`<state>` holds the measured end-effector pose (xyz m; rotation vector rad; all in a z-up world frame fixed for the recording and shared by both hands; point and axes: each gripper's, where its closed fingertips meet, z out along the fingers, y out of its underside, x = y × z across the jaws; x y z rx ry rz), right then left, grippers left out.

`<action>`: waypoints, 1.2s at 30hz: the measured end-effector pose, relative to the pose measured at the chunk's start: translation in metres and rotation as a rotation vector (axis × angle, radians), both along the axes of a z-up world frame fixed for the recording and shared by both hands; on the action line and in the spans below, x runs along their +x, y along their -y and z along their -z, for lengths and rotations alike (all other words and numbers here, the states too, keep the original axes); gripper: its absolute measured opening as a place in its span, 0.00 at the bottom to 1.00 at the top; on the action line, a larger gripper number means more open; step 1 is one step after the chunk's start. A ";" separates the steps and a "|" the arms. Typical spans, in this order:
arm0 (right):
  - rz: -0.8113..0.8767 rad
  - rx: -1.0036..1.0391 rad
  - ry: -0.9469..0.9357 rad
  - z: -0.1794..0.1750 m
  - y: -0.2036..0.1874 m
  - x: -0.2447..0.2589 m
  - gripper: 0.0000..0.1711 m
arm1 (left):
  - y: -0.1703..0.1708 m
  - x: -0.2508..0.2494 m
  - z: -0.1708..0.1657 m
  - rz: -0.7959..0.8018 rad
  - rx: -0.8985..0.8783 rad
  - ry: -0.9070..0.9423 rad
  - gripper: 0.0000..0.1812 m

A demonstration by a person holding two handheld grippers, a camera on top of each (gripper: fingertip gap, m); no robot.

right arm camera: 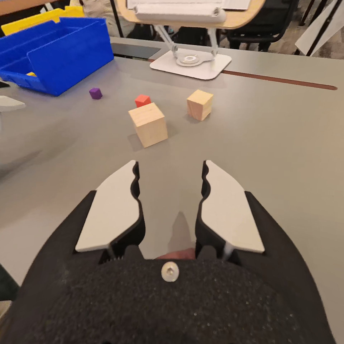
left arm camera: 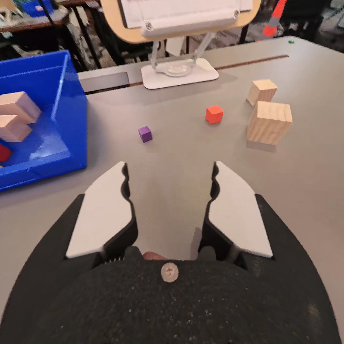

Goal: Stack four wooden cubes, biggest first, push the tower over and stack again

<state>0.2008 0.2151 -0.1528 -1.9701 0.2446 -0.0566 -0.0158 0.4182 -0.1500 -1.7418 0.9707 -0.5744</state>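
Note:
Four cubes lie apart on the grey table [left arm camera: 176,158]. The biggest plain wooden cube [left arm camera: 269,122] [right arm camera: 149,124] is nearest. A smaller plain wooden cube [left arm camera: 261,92] [right arm camera: 200,104] lies behind it. A red cube [left arm camera: 214,114] [right arm camera: 142,100] and a tiny purple cube [left arm camera: 145,134] [right arm camera: 95,93] lie further left. My left gripper [left arm camera: 170,165] is open and empty, short of the purple and red cubes. My right gripper [right arm camera: 170,163] is open and empty, a little short of the biggest cube. Nothing is stacked.
A blue bin [left arm camera: 46,121] [right arm camera: 55,55] stands at the left with wooden blocks [left arm camera: 16,115] and a red piece [left arm camera: 4,153] inside. A white stand [left arm camera: 179,73] [right arm camera: 191,64] with a tilted board is at the back. A yellow bin [right arm camera: 41,18] sits behind the blue one.

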 end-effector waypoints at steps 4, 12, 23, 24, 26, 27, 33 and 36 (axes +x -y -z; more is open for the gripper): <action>-0.005 -0.045 0.064 0.007 -0.012 -0.020 0.41 | -0.002 -0.016 0.004 -0.097 0.023 0.030 0.54; 0.012 -0.037 0.106 -0.007 -0.014 -0.029 0.42 | 0.006 -0.022 -0.012 -0.107 0.115 0.089 0.57; 0.031 -0.032 0.097 -0.002 -0.007 -0.028 0.41 | 0.018 -0.013 -0.004 -0.068 0.090 0.086 0.54; 0.030 -0.037 0.102 -0.001 -0.007 -0.028 0.42 | 0.018 -0.012 -0.004 -0.067 0.086 0.085 0.54; 0.032 -0.040 0.110 0.000 -0.007 -0.027 0.42 | 0.018 -0.011 -0.002 -0.062 0.079 0.084 0.53; 0.033 -0.040 0.109 0.000 -0.006 -0.027 0.42 | 0.019 -0.010 -0.001 -0.058 0.072 0.083 0.52; 0.035 -0.043 0.104 0.000 -0.004 -0.023 0.42 | 0.016 -0.009 0.006 -0.055 0.051 0.074 0.51; 0.035 -0.044 0.098 0.001 -0.005 -0.022 0.42 | 0.015 -0.011 0.006 -0.057 0.047 0.071 0.51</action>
